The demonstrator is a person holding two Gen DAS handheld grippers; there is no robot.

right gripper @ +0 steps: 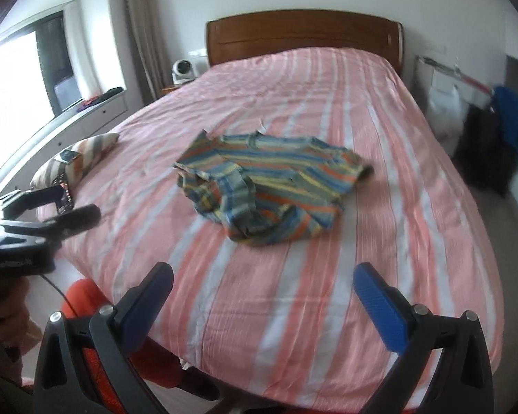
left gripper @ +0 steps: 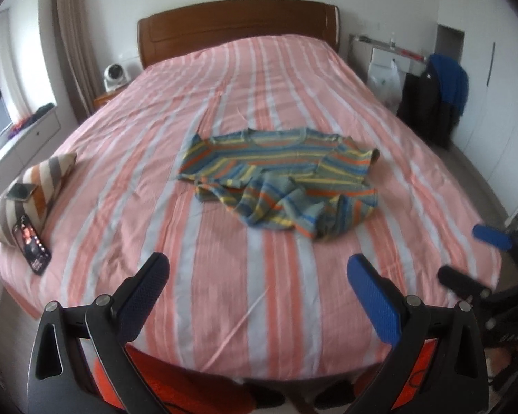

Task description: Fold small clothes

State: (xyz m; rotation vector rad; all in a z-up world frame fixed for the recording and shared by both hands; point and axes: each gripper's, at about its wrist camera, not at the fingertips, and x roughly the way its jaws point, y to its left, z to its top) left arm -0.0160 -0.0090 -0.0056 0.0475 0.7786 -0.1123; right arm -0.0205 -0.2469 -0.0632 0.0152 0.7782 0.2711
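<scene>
A small striped shirt, in blue, yellow, orange and grey-green, lies rumpled in the middle of the bed; its lower part is bunched up toward me. The right wrist view shows the same shirt on the bed. My left gripper hovers open over the bed's foot, well short of the shirt, nothing between its fingers. My right gripper is open too, also over the foot edge. The left view catches the right gripper's fingers at far right; the left gripper's fingers appear at far left of the right view.
A striped pillow with a phone on it lies at the bed's left edge, a second phone beside it. The wooden headboard is at the back. A chair draped with dark and blue clothes stands to the right.
</scene>
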